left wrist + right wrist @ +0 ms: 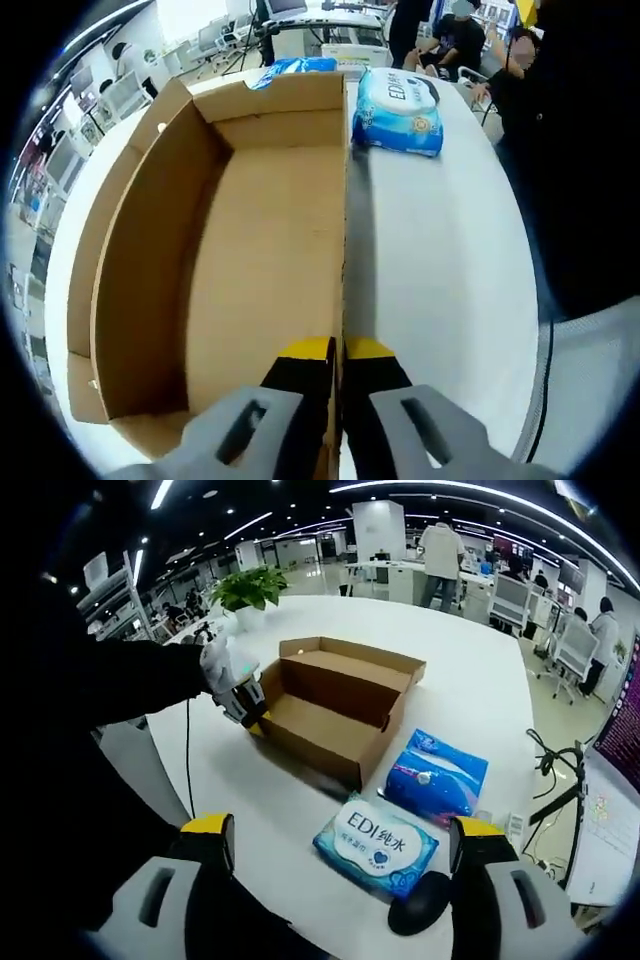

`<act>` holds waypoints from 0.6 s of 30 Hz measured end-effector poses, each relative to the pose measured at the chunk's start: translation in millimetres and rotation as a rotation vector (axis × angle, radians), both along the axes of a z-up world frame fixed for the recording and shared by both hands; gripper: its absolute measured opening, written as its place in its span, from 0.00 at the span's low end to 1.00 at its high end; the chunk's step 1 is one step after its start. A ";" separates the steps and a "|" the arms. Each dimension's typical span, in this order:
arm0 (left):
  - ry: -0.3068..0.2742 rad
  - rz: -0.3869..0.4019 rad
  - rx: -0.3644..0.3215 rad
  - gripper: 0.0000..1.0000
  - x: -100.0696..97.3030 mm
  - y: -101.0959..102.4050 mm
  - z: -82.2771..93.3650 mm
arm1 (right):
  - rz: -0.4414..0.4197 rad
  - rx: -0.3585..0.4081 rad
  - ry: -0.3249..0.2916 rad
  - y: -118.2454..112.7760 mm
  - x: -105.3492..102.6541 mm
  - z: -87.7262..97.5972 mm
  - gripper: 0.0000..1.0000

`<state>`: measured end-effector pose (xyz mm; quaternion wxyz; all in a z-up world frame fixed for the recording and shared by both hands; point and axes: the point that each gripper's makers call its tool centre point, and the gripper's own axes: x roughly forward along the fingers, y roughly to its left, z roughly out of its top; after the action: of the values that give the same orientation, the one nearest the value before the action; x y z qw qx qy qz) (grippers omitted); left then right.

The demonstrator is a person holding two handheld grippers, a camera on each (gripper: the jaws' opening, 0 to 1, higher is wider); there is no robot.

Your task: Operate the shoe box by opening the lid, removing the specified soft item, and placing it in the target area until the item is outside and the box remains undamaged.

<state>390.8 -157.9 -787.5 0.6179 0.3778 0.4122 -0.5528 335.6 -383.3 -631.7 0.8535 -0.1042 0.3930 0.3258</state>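
The shoe box is brown cardboard, open, with a bare interior, and sits on the white table. Just beside the box lie two soft packs: a light blue wipes pack and a darker blue pack. The left tool is clamped on the box's side wall. The right tool hangs spread wide above the wipes pack, gripping nothing.

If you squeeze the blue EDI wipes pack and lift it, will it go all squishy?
Probably a bit. The EDI wipes pack has a wrinkly, shiny plastic wrapper, so it may dent and feel slippery. It lies flat on the white table, so it shouldn't roll or tip, though its ends may sag when lifted.
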 end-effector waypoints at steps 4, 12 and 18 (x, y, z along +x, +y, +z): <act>0.006 -0.009 0.012 0.00 1.4 2.9 -2.3 | 0.074 -0.043 -0.023 11.1 8.9 5.7 0.88; 0.002 -0.006 -0.005 0.00 2.5 4.2 -3.7 | 0.198 -0.115 -0.080 34.7 37.5 19.7 0.88; 0.008 0.020 -0.005 0.00 4.9 5.9 -5.7 | 0.276 -0.167 -0.138 50.8 70.5 36.3 0.88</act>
<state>395.7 -152.0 -793.3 0.6228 0.3696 0.4170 -0.5491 406.1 -332.5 -595.3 0.8140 -0.2501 0.3410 0.3982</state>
